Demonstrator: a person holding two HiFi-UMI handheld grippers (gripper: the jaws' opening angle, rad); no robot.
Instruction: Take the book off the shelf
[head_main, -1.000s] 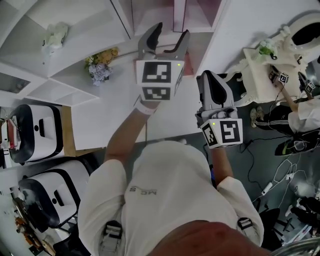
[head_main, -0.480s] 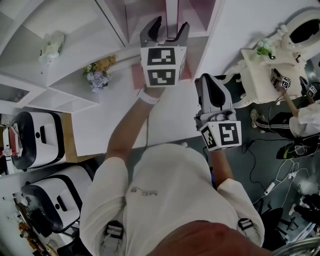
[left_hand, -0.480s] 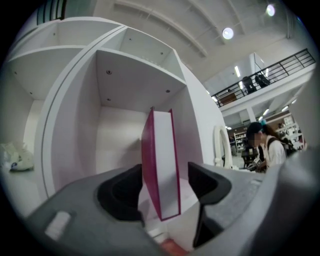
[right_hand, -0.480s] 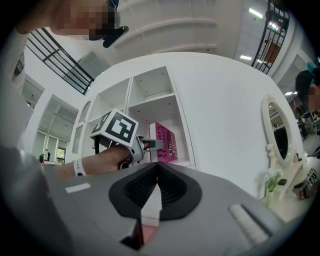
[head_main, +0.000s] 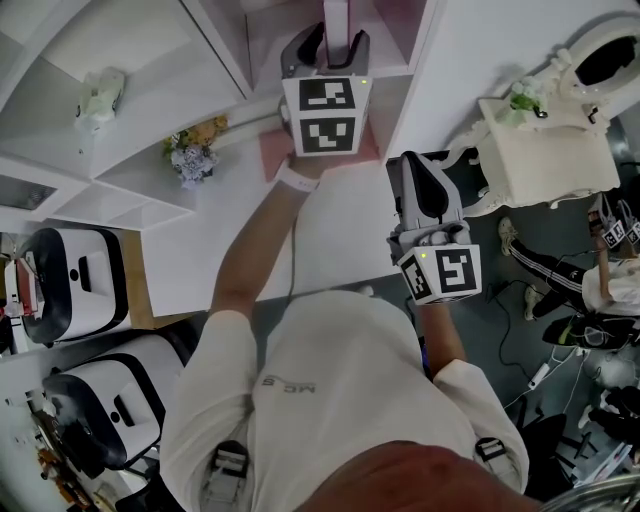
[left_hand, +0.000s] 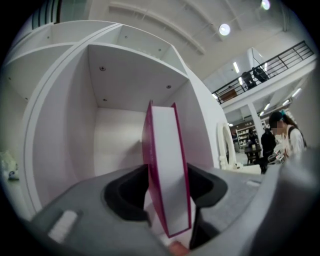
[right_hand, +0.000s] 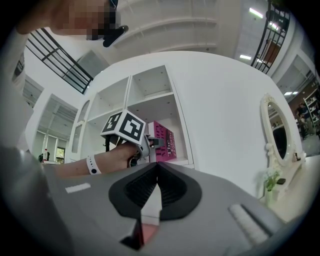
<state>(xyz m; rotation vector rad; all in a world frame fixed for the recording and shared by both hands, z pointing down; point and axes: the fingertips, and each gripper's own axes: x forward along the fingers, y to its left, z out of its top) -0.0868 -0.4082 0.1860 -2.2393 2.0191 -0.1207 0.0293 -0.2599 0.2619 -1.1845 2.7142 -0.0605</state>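
Note:
A book (left_hand: 167, 170) with magenta covers and white page edges stands upright in a white shelf compartment (left_hand: 120, 135). My left gripper (left_hand: 167, 187) reaches level into that compartment. Its jaws have just been closing, the book is between them, and both pads lie against the covers. In the head view the left gripper (head_main: 326, 42) is at the top middle, straddling the book (head_main: 337, 14). The right gripper view shows the book (right_hand: 165, 141) side-on. My right gripper (head_main: 422, 172) hangs back, right of the left arm. It is shut and holds nothing (right_hand: 157, 172).
Small flower bunches (head_main: 192, 152) and a pale plant (head_main: 102, 92) sit in shelf compartments to the left. A white vanity table (head_main: 545, 150) with a mirror stands at the right. White machines (head_main: 70, 270) are at the lower left. People (left_hand: 280, 135) stand far right, and cables lie on the floor.
My left gripper has pushed deeper into the compartment, and its jaws have narrowed from wide apart to lie against the book's covers. The right gripper has stayed put.

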